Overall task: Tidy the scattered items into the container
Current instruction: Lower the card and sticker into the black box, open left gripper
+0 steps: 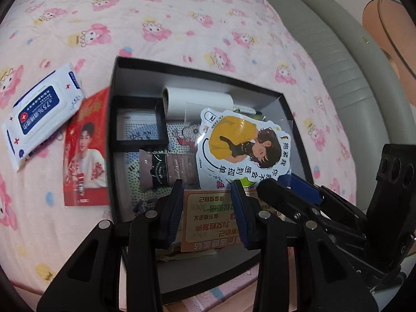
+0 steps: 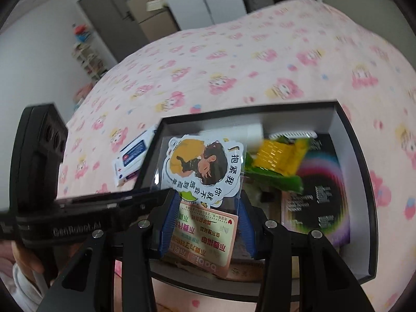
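Note:
An open black box (image 1: 114, 83) (image 2: 364, 169) sits on a pink cartoon-print bedspread. Over its near end hangs a clear-sleeved sticker pack (image 1: 234, 143) (image 2: 202, 163), with a cartoon figure in yellow and a pink printed card below it. My left gripper (image 1: 206, 184) (image 2: 156, 195) has the card end between its blue pads. My right gripper (image 2: 208, 197) (image 1: 293, 184) grips the same end from the other side. A white and blue wipes pack (image 1: 44, 111) (image 2: 132, 156) and a red photo card (image 1: 85, 150) lie on the bedspread left of the box.
The box holds a white roll (image 1: 197, 101), a small black frame case (image 1: 137, 122), a yellow-green packet (image 2: 278, 161) and a dark rainbow booklet (image 2: 322, 182). A grey padded bed edge (image 1: 338, 59) runs on the right. A person's hand (image 2: 26, 260) holds the left gripper.

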A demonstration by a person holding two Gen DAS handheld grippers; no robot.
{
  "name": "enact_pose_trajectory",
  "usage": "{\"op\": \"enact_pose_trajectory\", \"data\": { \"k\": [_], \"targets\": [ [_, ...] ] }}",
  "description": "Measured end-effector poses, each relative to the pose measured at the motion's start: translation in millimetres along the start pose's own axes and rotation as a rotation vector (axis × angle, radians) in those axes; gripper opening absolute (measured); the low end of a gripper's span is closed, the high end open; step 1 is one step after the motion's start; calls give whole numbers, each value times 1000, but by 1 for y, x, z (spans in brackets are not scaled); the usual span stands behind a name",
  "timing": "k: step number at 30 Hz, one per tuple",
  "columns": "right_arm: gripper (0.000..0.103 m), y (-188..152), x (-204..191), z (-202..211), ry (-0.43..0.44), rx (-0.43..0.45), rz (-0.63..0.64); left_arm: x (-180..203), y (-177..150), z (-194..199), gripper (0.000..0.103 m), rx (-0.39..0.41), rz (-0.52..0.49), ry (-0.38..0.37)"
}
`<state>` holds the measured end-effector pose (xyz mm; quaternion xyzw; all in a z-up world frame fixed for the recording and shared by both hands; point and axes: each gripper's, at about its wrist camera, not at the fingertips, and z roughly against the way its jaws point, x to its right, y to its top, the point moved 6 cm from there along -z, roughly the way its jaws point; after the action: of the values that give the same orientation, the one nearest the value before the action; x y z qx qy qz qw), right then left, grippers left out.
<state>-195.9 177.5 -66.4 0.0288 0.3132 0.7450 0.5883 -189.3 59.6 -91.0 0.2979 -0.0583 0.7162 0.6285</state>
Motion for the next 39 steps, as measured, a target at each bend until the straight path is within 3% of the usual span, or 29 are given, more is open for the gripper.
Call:
{"op": "enact_pose_trajectory", "data": {
  "k": [7, 22, 28, 31, 39],
  "targets": [
    [41, -6, 15, -16, -13, -73, -45, -1, -4, -14, 35, -36, 22, 39],
    [41, -8, 15, -14, -67, -68, -10, -2, -15, -10, 34, -36, 18, 91],
    [41, -2, 21, -4, -59, -19, -55, 12, -12, 1, 35, 25, -37, 101],
    [41, 2, 26, 2, -105, 18, -67, 16, -11, 4, 36, 51, -57, 101],
    [42, 7, -2, 27, -172, 124, 30, 11, -13, 29, 38, 120, -58, 65]
  ]
}}
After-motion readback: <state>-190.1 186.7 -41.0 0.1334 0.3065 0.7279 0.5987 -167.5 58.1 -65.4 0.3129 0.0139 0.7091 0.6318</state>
